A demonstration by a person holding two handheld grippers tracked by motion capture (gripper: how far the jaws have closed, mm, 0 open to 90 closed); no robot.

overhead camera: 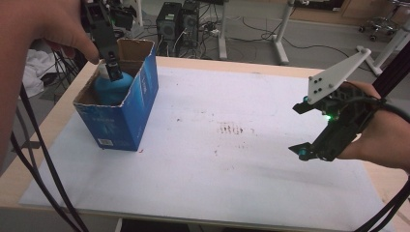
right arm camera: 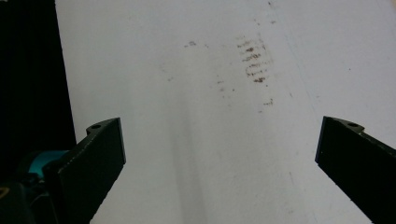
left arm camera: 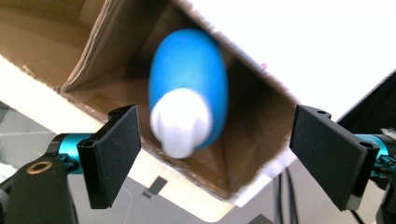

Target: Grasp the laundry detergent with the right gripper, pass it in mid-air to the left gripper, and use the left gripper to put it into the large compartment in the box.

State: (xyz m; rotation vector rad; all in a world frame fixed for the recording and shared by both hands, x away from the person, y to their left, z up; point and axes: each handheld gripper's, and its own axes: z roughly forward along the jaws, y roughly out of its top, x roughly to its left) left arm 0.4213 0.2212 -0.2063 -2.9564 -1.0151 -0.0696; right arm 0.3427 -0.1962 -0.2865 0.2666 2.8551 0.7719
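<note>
A blue bottle (overhead camera: 112,89) with a white cap stands inside an open blue cardboard box (overhead camera: 130,116) at the table's far left. My left gripper (overhead camera: 114,72) hangs just above the box's mouth, pointing down at the bottle. In the left gripper view the bottle (left arm camera: 189,70) lies below and between the two pads of the left gripper (left arm camera: 215,116), which stand wide apart and touch neither it nor the box wall (left arm camera: 107,60). My right gripper (overhead camera: 296,129) hovers open over the table's right side, with nothing between the jaws of the right gripper (right arm camera: 219,135).
A white sheet (overhead camera: 232,174) covers the wooden table, with brown smudges (overhead camera: 234,129) near its middle. Computer towers (overhead camera: 176,21), cables and desk legs stand on the floor beyond the far edge. Black cables hang down at the left.
</note>
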